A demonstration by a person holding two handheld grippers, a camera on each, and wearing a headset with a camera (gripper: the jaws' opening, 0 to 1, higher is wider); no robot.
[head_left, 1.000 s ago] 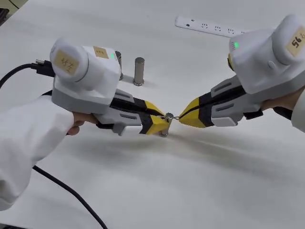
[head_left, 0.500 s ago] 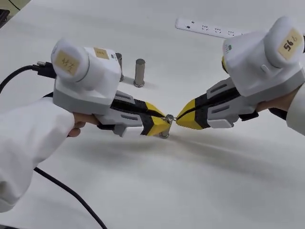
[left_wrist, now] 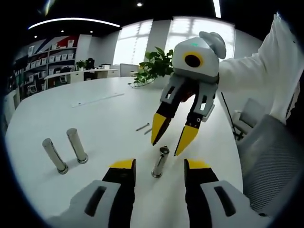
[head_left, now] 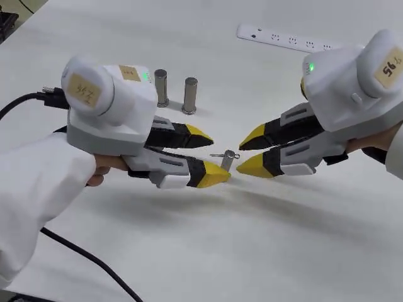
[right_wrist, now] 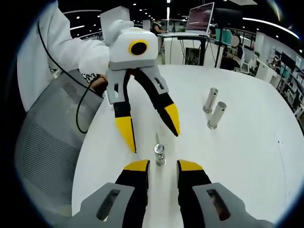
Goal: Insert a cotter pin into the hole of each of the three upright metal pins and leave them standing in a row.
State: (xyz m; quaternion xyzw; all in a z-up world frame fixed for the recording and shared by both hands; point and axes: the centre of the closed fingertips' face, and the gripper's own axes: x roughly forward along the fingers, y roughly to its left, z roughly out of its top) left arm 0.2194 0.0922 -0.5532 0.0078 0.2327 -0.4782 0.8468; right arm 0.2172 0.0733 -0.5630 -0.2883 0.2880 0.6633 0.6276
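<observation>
Left gripper (head_left: 215,156) and right gripper (head_left: 244,157) face tip to tip over the white tabletop (head_left: 252,245). Both sets of jaws are spread wide and grip nothing. Between them stands the short silver upright metal pin (head_left: 227,163), clear of all four tips. The thin wire cotter pin (head_left: 223,155) sits crosswise through its top, so this one reads as done. Left is at its 9 o'clock, right at 3: likely one side steadies while the other feeds. The second silver pin (head_left: 161,87) and third silver pin (head_left: 190,94) stand side by side at 11 o'clock, well apart from it. Their tops look bare, so probably next. White power strip (head_left: 286,39) at 1 o'clock. Thin loose bits (left_wrist: 142,127) lie on the tabletop, maybe spare cotter pins.
</observation>
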